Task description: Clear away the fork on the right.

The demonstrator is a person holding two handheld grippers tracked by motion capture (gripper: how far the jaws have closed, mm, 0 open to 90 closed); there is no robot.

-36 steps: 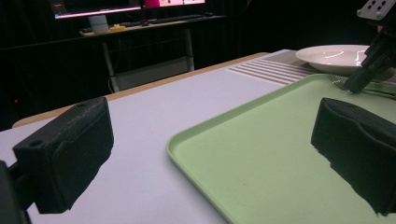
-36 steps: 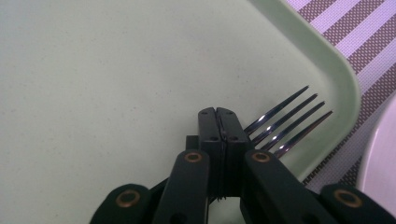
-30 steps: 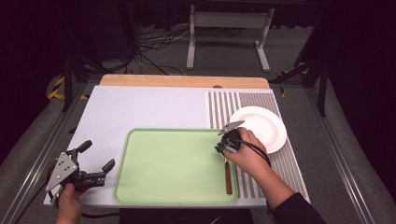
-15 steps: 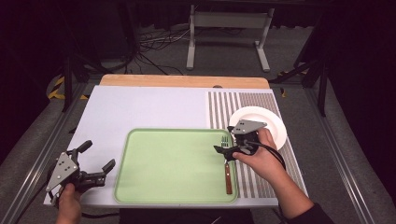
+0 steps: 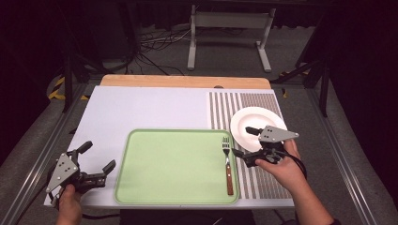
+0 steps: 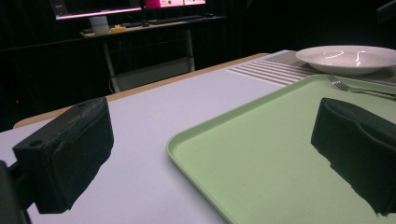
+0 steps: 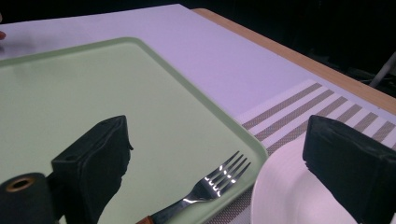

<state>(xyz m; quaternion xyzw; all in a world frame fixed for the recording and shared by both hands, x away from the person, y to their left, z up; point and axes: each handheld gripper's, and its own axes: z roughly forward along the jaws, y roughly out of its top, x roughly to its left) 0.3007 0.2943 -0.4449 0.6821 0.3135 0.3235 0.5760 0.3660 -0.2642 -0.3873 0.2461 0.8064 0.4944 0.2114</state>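
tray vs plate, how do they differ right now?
The tray is green and rectangular; the plate is white and round. The tray is the larger of the two. The tray carries a fork along its right edge; the plate has nothing on it, though the right gripper hovers at its near rim. Tray sits on the plain white mat, plate on the striped one.

Dark room, grey floor (image 5: 155,61), metal stand (image 5: 228,21) behind table.
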